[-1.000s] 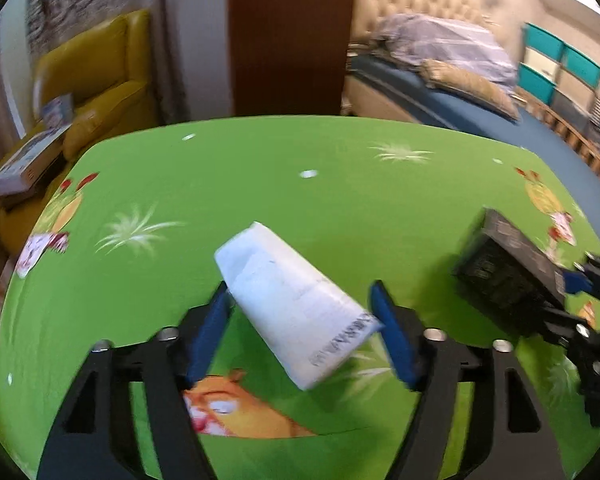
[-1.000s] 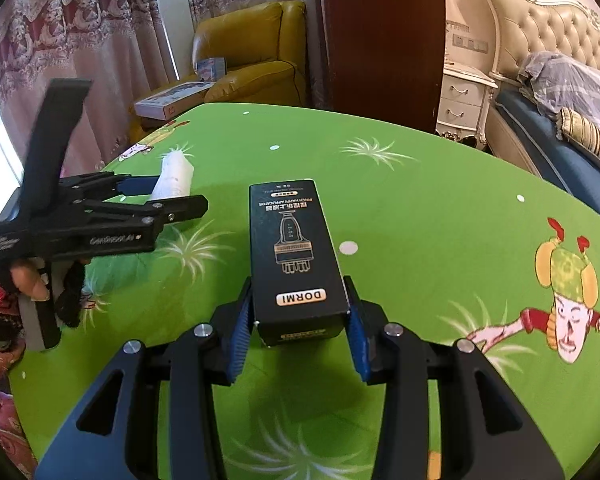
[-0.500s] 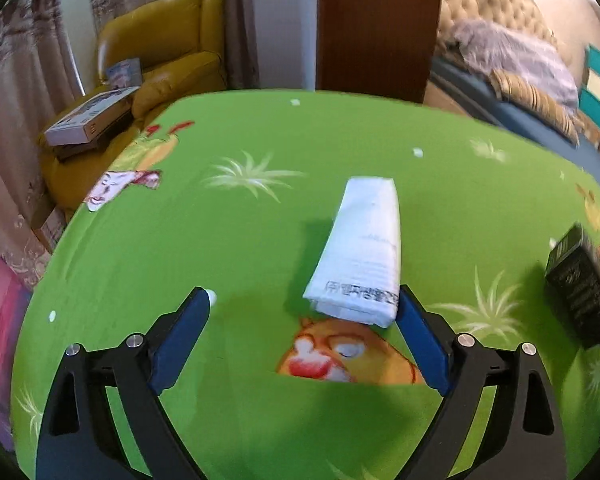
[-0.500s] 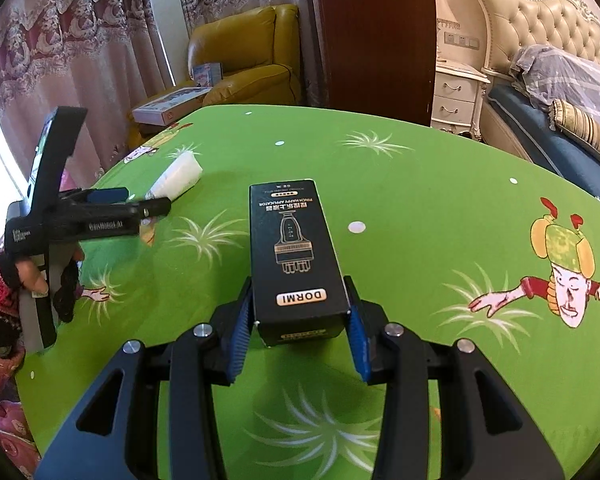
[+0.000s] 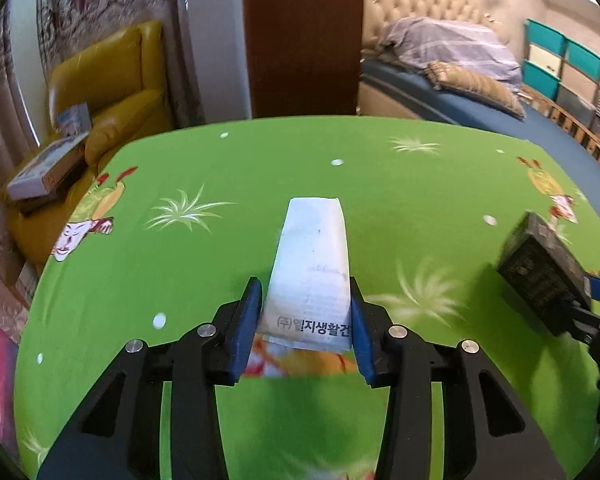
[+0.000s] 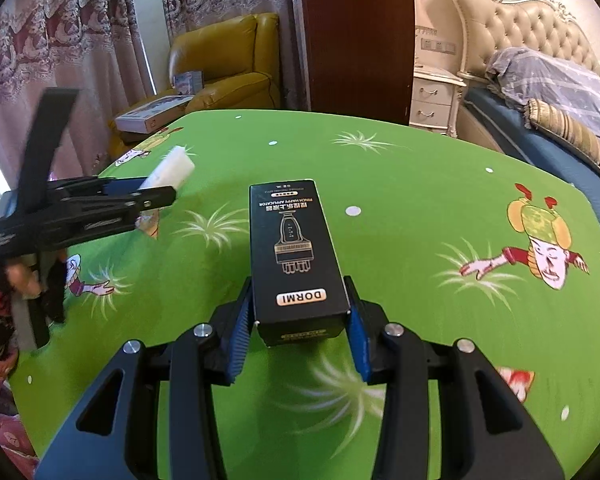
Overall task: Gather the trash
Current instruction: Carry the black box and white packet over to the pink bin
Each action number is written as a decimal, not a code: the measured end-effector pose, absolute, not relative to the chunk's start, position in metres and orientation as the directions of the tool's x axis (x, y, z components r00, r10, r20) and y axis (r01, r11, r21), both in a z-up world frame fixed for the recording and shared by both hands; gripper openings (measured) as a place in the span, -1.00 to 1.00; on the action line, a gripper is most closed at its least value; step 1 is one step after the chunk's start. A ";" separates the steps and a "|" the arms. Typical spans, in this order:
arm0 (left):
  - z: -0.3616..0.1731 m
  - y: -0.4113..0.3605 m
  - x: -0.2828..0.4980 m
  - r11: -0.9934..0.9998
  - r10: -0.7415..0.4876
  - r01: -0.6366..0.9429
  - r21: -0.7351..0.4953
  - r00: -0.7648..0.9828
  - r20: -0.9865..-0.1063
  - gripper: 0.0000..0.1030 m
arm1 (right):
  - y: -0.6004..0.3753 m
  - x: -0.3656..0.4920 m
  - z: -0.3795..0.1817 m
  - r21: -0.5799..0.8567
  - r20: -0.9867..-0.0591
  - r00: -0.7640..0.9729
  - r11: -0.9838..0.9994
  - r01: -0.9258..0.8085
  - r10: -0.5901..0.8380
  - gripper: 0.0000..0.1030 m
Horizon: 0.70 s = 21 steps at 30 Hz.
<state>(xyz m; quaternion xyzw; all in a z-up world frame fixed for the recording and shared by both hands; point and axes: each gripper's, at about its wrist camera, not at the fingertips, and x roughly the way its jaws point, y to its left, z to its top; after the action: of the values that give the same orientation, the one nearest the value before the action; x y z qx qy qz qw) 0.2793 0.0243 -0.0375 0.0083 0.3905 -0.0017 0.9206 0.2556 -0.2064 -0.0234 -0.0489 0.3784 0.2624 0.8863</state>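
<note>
My left gripper [image 5: 306, 312] is shut on a white flat tube with black Korean print [image 5: 314, 268] and holds it above the green tablecloth [image 5: 260, 184], its tail pointing away from me. In the right wrist view the tube [image 6: 172, 168] sticks out of the left gripper [image 6: 156, 196] at the left. My right gripper [image 6: 298, 320] is shut on a black DORMI box [image 6: 292, 248], held lengthwise above the table. That box [image 5: 540, 276] also shows at the right edge of the left wrist view.
The round table has a green cartoon-print cloth [image 6: 420, 200]. A yellow armchair [image 6: 228, 68] with a flat carton [image 6: 152, 114] stands behind it at the left. A dark wooden panel [image 6: 356, 36], a white nightstand [image 6: 436, 96] and a bed [image 6: 548, 92] lie beyond.
Half a second ago the left jaws were wide open with the tube lying between them; now they have shut on the tube. The right gripper has kept hold of the box.
</note>
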 end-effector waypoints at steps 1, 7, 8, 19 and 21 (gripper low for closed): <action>-0.036 0.023 0.275 1.000 0.002 0.012 0.015 0.702 -0.713 -0.21 | -0.204 0.251 -0.023 0.108 -0.695 0.580 0.860 -0.500 0.424 -0.21; -0.021 0.012 0.224 0.999 -0.022 0.044 0.019 0.762 -0.648 -0.21 | -0.193 0.218 -0.021 0.047 -0.684 0.630 0.884 -0.466 0.368 -0.21; -0.021 0.010 0.214 0.999 -0.025 0.048 0.018 0.772 -0.635 -0.21 | -0.192 0.213 -0.021 0.039 -0.680 0.638 0.887 -0.461 0.362 -0.21; -0.016 0.017 0.128 0.998 -0.065 0.067 -0.016 0.824 -0.562 -0.21 | -0.171 0.139 -0.007 0.000 -0.627 0.706 0.907 -0.421 0.328 -0.21; -0.016 0.021 0.120 0.997 -0.070 0.068 -0.024 0.826 -0.559 -0.21 | -0.166 0.129 -0.004 -0.022 -0.615 0.724 0.911 -0.412 0.313 -0.21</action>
<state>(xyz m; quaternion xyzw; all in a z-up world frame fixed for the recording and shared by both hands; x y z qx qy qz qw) 0.1205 0.0208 -0.0165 -0.0016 0.2925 -0.0361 0.9556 0.1291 -0.1656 -0.0039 -0.0789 0.3157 0.1959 0.9251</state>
